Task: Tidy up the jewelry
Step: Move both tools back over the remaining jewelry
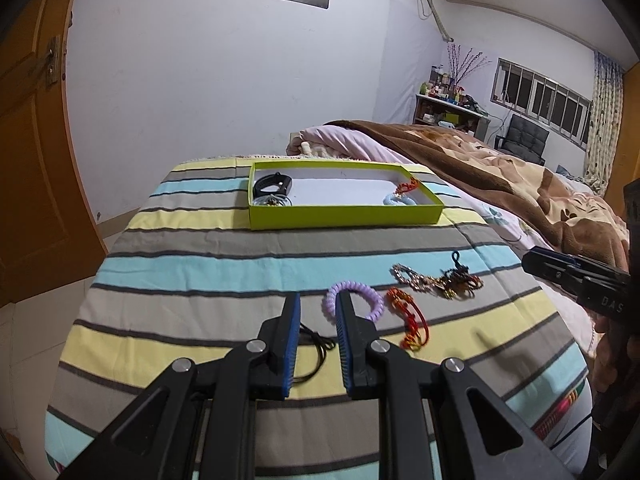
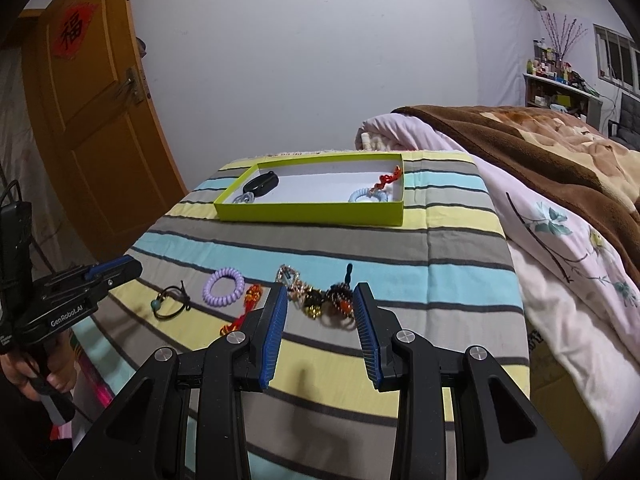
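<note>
While both pairs of ribbed blue pads stand apart and hold nothing, the left gripper, lettered "GenRobot.AI", hovers beside a lilac coiled hair tie and the right gripper over a tangled beaded heap. Between them lies a knotted red cord bracelet, all on striped cotton bedding. Beyond sits a lime cardboard tray with a black band.
</note>
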A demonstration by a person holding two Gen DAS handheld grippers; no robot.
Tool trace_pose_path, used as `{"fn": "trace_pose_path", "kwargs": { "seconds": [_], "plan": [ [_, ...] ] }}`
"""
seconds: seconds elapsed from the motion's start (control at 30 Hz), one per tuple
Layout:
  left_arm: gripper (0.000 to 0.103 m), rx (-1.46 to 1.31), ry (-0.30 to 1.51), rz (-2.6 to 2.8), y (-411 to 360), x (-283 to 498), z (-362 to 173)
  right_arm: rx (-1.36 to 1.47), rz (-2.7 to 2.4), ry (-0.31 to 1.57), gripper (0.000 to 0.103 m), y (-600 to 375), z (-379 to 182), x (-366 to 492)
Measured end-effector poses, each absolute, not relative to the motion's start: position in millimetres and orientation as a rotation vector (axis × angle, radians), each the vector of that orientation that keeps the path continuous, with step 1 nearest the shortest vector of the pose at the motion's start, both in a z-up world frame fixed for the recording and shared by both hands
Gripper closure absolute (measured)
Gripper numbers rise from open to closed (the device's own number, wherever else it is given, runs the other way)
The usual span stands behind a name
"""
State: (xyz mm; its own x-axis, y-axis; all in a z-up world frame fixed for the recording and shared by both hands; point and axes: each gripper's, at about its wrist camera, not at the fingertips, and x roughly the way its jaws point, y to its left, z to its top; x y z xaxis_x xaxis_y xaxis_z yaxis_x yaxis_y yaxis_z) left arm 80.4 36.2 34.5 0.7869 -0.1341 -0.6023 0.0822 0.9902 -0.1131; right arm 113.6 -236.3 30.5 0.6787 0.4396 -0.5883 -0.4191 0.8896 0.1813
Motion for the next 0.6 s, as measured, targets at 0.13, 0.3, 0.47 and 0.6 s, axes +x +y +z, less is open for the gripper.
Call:
{"fn": "trace_pose_path", "kwargs": {
  "seconds": [0.13, 0.3, 0.47, 0.6],
  "plan": [
    [0.084, -0.082, 0.655, -0.119, 34.4, 73.5, 33.1, 0.032, 0.483, 0.672, 0.068, -237.5, 29.2, 110.3],
    [0.084, -0.093, 0.655, -0.108, 36.1, 68.2, 31.6, 0.036, 0.484, 0.677, 0.068, -238.2, 27.1, 109.1],
    [0.084, -0.093, 0.657, -0.103, 38.3, 66.1, 28.6, 0.035, 0.486, 0.691, 0.068, -237.0, 21.9, 112.2],
    [0.084, -0.094, 0.665, -0.108, 37.4, 69.8, 25.4, 0.027, 0.488, 0.702, 0.068, -234.8, 17.1, 116.4]
  ]
}}
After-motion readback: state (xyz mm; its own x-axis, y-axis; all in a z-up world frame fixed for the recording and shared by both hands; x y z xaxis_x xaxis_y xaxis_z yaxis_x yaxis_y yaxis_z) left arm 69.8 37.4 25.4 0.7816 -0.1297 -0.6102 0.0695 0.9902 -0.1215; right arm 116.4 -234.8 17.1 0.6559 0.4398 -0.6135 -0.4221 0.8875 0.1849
